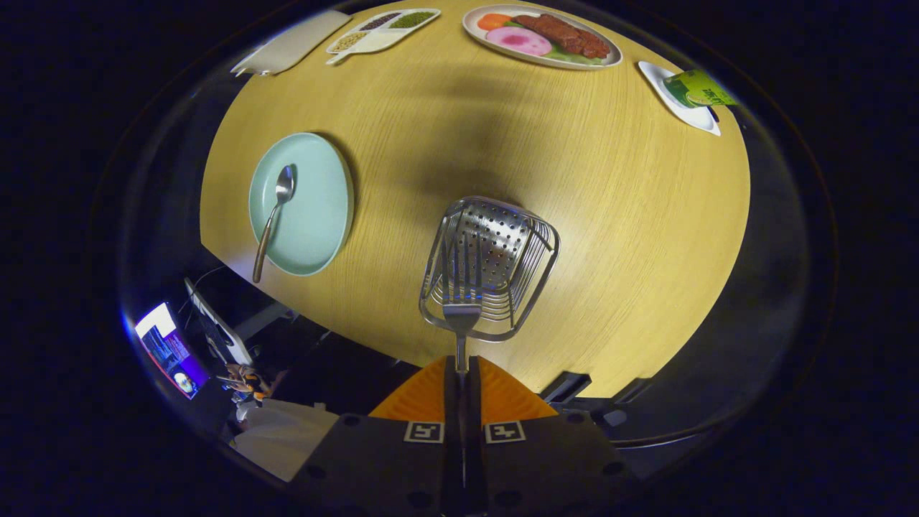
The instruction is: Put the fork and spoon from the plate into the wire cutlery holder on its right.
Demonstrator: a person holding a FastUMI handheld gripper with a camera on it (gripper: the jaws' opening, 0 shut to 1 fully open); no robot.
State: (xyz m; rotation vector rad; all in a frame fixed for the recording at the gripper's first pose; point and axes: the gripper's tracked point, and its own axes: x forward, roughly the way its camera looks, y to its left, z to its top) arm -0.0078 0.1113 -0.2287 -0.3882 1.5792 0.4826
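1. Gripper view: the tool (460, 373) is clenched on the fork (460, 287), both fingers pressed against its handle. The tines point forward, over the open mouth of the wire holder (495, 269).
2. The fork is gripped low on the handle, probably so that the head leads and can go in while the fingers stay outside the rim.
3. The holder stands on the counter (610, 201) just ahead of the fingers. Its perforated wall faces the camera, and it sits right of the plate (312, 215).
4. The spoon (273, 215) lies on the plate with its bowl away from the tool. The handle runs over the near rim, which leaves an end free to pinch. That half of the task is not yet done.
5. The counter is round, pale wood grain. A soft shadow falls across its middle.
6. At its far side sit a food platter (542, 36), a divided dish (384, 30), a flat board (291, 44) and a small dish with a green packet (693, 92).
7. Past the near edge the room is dark. A lit screen (171, 352) stands lower left, with a white cloth (280, 438) beside the tool.
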